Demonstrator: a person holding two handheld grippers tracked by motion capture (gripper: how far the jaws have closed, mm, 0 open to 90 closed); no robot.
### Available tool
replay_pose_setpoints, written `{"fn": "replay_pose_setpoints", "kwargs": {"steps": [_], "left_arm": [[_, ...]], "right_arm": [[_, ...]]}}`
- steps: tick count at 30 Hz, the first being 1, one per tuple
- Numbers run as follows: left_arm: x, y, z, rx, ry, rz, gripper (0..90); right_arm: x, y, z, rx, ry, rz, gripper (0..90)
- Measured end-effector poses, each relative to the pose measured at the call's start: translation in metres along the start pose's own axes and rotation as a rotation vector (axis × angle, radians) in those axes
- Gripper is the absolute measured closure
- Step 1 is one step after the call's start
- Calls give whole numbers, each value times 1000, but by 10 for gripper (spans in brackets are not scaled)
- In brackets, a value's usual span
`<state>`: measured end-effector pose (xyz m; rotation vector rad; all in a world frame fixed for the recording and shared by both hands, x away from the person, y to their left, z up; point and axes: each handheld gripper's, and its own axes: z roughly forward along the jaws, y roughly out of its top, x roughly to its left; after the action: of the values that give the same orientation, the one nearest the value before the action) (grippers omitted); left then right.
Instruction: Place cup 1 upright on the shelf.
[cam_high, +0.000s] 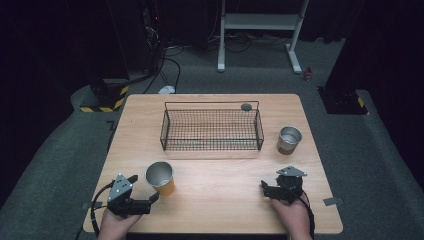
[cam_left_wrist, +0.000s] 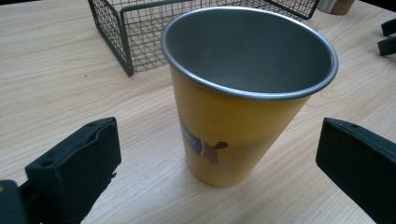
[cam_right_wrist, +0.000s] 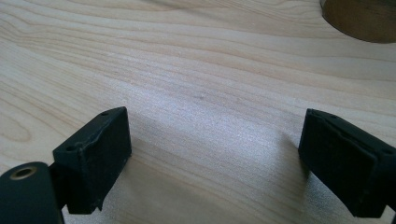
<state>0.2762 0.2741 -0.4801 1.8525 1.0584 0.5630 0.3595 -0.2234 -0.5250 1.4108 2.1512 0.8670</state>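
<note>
Yellow tapered metal cup (cam_left_wrist: 243, 98) stands upright on the wooden tabletop (cam_high: 225, 185), just ahead of your left tongs (cam_high: 145, 189), spread wide, empty. Your right tongs (cam_high: 264, 188) gape too, holding nothing.

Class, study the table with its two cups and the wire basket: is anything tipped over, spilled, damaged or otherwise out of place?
Nothing stands out. The yellow metal-lined cup stands upright between the open jaws of the left gripper, untouched. The smaller brown metal cup is upright beside the black wire basket, which sits square on the wooden table. The right gripper is open over bare wood.
</note>
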Motion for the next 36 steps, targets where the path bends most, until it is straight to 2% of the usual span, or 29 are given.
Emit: {"fn": "replay_pose_setpoints", "kwargs": {"steps": [3, 15, 36], "left_arm": [[-2, 1, 1, -5, -2, -7, 5], [-11, 8, 11, -32, -6, 12, 5], [-14, 15, 30, -41, -4, 8, 5]], "right_arm": [[0, 0, 0, 0, 0, 0, 92], [0, 0, 0, 0, 0, 0, 92], [0, 0, 0, -2, -1, -2, 92]]}}
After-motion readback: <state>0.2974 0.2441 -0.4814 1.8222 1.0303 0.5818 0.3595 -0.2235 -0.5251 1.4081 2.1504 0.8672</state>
